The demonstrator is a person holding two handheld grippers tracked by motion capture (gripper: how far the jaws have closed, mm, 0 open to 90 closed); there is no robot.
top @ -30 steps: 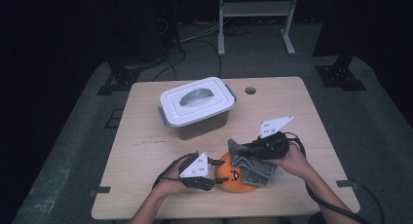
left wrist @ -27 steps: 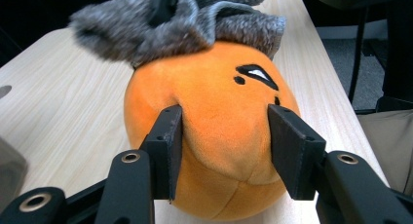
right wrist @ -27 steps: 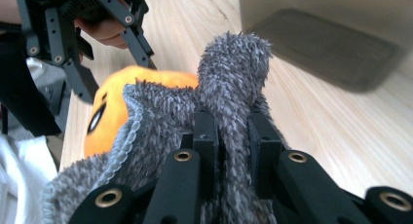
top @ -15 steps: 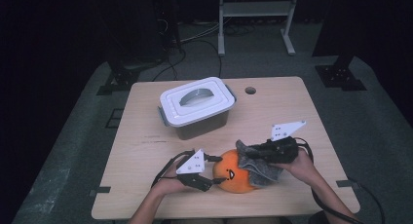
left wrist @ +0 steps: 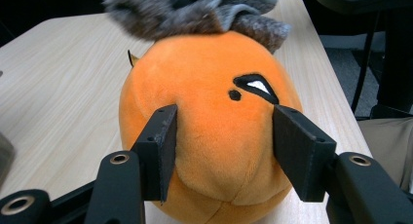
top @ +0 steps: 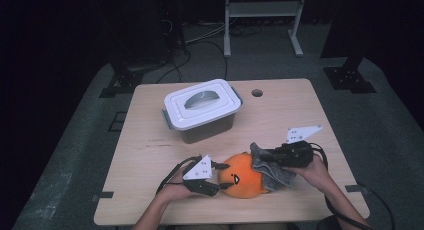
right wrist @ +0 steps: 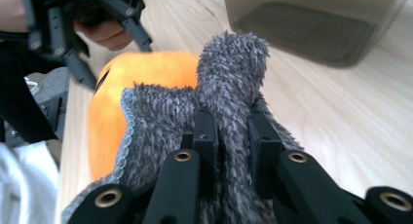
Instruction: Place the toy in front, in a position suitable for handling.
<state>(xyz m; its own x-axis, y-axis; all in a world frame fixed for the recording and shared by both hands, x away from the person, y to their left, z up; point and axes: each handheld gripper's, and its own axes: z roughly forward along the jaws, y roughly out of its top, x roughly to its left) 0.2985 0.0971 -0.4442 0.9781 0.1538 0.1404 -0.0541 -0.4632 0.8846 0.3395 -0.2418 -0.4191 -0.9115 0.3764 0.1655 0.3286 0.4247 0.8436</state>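
An orange plush ball (top: 240, 179) with a black-and-white eye mark lies near the table's front edge. My left gripper (top: 220, 178) grips its left side, and the plush (left wrist: 219, 112) bulges between the two pads of the gripper (left wrist: 224, 136). A grey fuzzy cloth (top: 272, 170) hangs over the ball's right side. My right gripper (top: 263, 155) is shut on a raised fold of that cloth (right wrist: 229, 83), with the gripper (right wrist: 228, 131) pinching it just behind the plush (right wrist: 146, 73).
A grey bin with a white clip-on lid (top: 202, 107) stands behind the ball at the table's middle; its wall (right wrist: 311, 24) is close ahead of the right gripper. A round hole (top: 257, 93) sits near the back edge. The table (top: 150, 155) is light wood.
My right gripper has drawn the grey cloth to the right across the ball, so more orange shows. The left gripper and the ball have stayed in place.
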